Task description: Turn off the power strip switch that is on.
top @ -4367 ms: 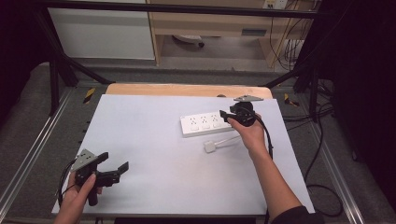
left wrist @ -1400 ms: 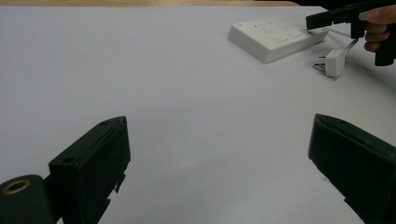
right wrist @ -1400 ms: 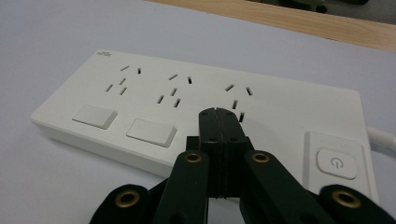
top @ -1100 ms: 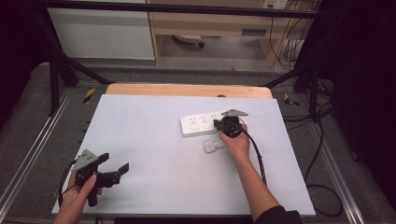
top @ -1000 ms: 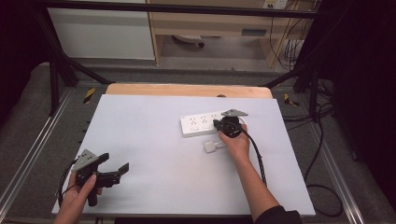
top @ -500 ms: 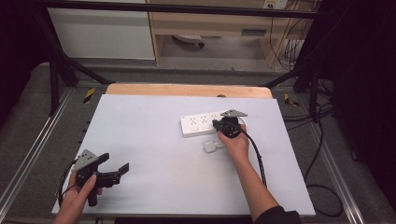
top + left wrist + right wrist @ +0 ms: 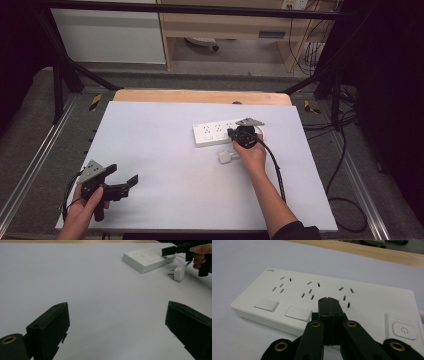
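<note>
A white power strip [image 7: 216, 134] lies at the table's right middle, and a small white plug [image 7: 224, 157] lies loose just in front of it. My right gripper [image 7: 231, 133] is shut with nothing between its jaws. In the right gripper view its tips [image 7: 328, 300] hover low over the strip [image 7: 287, 293], in line with the row of rocker switches [image 7: 266, 305]; whether they touch it I cannot tell. My left gripper [image 7: 122, 175] is held wide open near the front left corner. The left gripper view also shows the strip [image 7: 146, 259] and the plug [image 7: 179, 272] far off.
The strip has a round power button [image 7: 403, 329] at its right end. A bare wooden edge [image 7: 200, 96] runs along the back of the white table cover [image 7: 165, 150]. Black cables [image 7: 345, 205] trail off the right side.
Over the last seconds the right gripper came down and leftward from the strip's far right end onto its top. In the last second it barely shifts. The left gripper stays still.
</note>
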`<control>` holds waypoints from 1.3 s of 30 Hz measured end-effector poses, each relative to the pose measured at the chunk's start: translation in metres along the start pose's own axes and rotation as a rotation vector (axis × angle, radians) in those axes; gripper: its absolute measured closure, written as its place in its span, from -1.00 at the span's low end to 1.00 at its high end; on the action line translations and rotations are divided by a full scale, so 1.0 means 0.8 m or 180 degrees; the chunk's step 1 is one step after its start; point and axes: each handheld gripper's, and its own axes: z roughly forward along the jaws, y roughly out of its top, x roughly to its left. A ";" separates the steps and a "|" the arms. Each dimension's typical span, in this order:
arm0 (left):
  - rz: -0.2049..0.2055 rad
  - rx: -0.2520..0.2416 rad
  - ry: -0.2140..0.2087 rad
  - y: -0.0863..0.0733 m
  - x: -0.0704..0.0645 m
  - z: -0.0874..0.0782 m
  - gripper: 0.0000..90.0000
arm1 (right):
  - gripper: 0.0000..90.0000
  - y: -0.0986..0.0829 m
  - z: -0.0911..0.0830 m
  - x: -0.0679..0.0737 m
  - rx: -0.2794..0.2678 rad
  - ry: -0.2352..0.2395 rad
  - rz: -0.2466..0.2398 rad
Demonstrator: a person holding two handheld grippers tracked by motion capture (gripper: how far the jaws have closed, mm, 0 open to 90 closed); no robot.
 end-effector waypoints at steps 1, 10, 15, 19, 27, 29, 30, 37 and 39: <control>0.0005 0.0003 0.0001 0.000 0.000 0.000 -0.88 | 1.00 0.000 0.000 0.000 0.0001 0.0000 0.0001; 0.0002 0.0004 0.0004 0.000 0.000 0.000 -0.88 | 1.00 -0.002 0.003 0.004 0.0018 0.0004 -0.0034; 0.0001 0.0001 -0.0003 0.000 0.000 0.000 -0.88 | 1.00 -0.002 0.003 0.003 0.0010 0.0019 -0.0024; 0.0001 0.0000 -0.0003 0.000 0.000 0.000 -0.88 | 1.00 -0.001 0.003 0.001 0.0013 0.0017 -0.0015; -0.0001 -0.0007 -0.0004 0.000 0.000 -0.001 -0.88 | 1.00 -0.001 0.002 -0.001 0.0013 0.0047 0.0003; 0.0000 -0.0008 -0.0003 0.000 0.000 -0.001 -0.88 | 1.00 0.000 0.002 -0.002 0.0027 0.0021 0.0003; 0.0005 -0.0013 0.0002 0.000 0.001 -0.001 -0.88 | 1.00 0.000 0.001 -0.005 0.0031 0.0006 0.0020; 0.0005 -0.0015 0.0013 0.000 0.001 -0.002 -0.88 | 1.00 0.004 -0.002 -0.004 -0.0008 0.0004 -0.0011; 0.0017 -0.0010 0.0005 0.000 0.001 -0.002 -0.88 | 1.00 0.004 -0.003 -0.003 -0.0002 0.0008 -0.0008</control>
